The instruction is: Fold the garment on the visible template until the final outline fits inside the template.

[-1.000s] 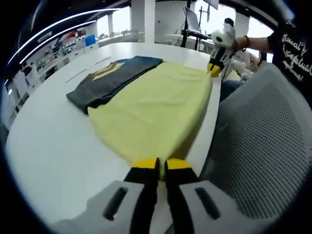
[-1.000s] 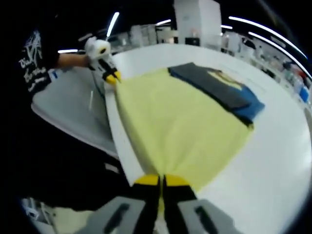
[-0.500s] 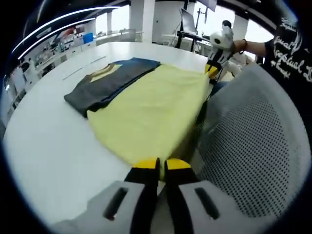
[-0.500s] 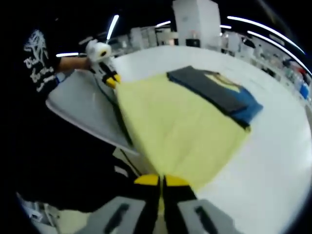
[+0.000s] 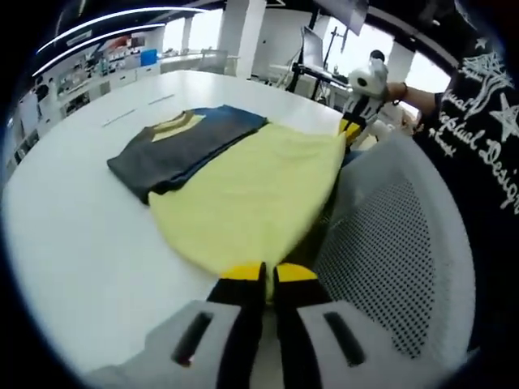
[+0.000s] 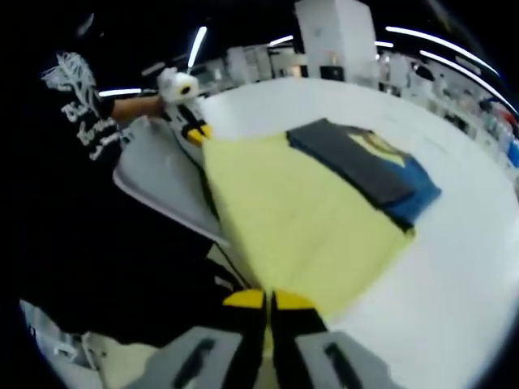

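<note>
The left gripper [image 5: 265,274] and the right gripper [image 6: 266,301] each clench a near corner of the yellow garment [image 5: 251,194], jaws pressed together on the cloth. The two corners are held apart so the near hem stays taut and the sheet spreads flat over the white table [image 5: 73,219], its near part hanging off the table edge beside a grey mesh chair [image 5: 397,243]. The garment's far end lies against a folded dark grey and blue garment [image 5: 182,142]. Holding both corners level looks like preparation for carrying the hem forward in an even fold. No template outline can be made out on the table
</note>
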A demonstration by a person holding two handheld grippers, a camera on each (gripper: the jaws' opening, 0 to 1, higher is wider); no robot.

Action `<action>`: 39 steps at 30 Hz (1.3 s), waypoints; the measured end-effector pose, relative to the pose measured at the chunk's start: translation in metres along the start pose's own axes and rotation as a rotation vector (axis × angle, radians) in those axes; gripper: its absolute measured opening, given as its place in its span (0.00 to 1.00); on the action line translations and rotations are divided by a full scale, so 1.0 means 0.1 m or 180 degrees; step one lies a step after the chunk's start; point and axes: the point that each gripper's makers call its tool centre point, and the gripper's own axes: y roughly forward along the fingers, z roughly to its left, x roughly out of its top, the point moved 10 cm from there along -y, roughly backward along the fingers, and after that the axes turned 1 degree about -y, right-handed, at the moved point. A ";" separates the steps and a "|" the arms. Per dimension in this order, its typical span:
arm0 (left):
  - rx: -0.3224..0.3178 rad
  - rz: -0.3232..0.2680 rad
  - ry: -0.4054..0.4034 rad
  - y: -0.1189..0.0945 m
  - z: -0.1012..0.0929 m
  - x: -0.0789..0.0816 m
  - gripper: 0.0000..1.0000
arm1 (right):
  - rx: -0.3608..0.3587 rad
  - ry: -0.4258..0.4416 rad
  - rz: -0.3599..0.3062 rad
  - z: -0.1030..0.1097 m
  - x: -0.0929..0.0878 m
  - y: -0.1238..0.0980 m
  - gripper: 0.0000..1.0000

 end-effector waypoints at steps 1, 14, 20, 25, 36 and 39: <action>-0.0026 -0.0016 -0.0008 -0.02 -0.01 0.01 0.01 | 0.0001 -0.0003 0.0006 0.00 0.01 -0.02 0.00; 0.0022 -0.0242 0.0061 -0.24 0.11 0.40 0.01 | -0.0292 -0.0354 -0.0158 -0.21 0.38 -0.36 0.00; 0.0143 -0.0327 0.0145 -0.31 0.22 0.59 0.01 | -0.0503 -0.0530 -0.0259 -0.37 0.61 -0.45 0.00; 0.0293 -0.0450 0.0285 -0.37 0.31 0.80 0.01 | -0.0661 -0.0665 -0.0348 -0.50 0.77 -0.48 0.00; 0.0518 -0.0684 0.0367 -0.33 0.65 1.13 0.01 | -0.0988 -0.0726 -0.0571 -0.90 1.00 -0.50 0.00; 0.0614 -0.0755 0.0427 -0.30 0.78 1.24 0.01 | -0.1049 -0.0739 -0.0586 -0.99 1.04 -0.49 0.00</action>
